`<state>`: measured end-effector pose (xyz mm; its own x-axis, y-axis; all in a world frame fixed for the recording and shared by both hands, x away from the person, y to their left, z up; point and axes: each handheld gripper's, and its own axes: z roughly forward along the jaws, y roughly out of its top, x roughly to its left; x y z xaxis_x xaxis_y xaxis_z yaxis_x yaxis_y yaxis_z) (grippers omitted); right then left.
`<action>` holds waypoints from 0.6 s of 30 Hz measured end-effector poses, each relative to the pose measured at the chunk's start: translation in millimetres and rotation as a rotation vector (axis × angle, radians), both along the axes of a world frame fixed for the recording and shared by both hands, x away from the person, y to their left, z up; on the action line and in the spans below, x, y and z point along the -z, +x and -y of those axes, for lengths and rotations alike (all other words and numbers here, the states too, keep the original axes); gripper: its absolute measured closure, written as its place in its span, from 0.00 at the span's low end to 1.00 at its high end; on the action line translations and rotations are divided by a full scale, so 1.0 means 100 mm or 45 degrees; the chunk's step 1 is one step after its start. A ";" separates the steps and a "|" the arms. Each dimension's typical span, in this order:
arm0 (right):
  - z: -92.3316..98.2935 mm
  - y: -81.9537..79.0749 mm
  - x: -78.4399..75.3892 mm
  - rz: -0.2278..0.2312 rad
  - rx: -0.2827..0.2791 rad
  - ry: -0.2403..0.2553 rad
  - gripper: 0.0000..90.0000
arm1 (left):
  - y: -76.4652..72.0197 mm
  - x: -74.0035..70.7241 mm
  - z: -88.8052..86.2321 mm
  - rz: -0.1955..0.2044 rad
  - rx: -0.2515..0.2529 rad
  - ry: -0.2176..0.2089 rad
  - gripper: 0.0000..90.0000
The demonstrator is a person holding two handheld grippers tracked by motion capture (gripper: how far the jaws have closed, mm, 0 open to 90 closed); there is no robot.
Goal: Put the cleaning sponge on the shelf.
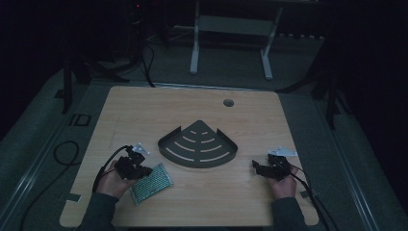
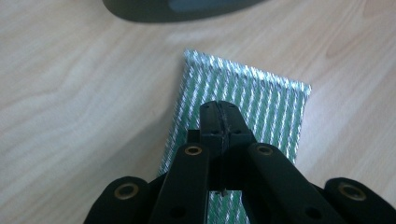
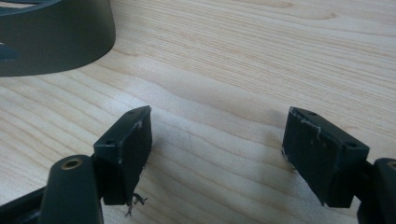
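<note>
The dark tray (image 1: 198, 147) mid-table holds nothing. Your left tongs (image 2: 219, 108) are closed, empty, over a green pad (image 2: 261, 100); your right tongs (image 3: 217, 140) gape wide, empty. The room behind is too dark to read.

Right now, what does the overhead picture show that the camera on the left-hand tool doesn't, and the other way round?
High view alone: the whole table, both hands, the right gripper held open, the floor beyond. Left gripper view alone: the left gripper close up, jaws pressed together above the pad, and the pad's silver stripes. Shared: the green pad, the wooden tabletop and the dark fan-shaped tray.
</note>
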<state>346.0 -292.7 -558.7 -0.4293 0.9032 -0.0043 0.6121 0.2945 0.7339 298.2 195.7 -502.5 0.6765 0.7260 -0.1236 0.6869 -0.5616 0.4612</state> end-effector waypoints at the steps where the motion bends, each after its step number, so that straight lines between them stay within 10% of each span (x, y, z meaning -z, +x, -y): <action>1: 0.00 0.00 0.00 0.000 0.000 0.000 0.26 | -0.01 0.01 0.00 -0.003 -0.001 0.004 1.00; 18: 0.00 0.00 0.00 0.000 0.000 0.000 0.26 | -0.08 0.14 -0.09 -0.045 -0.079 0.016 1.00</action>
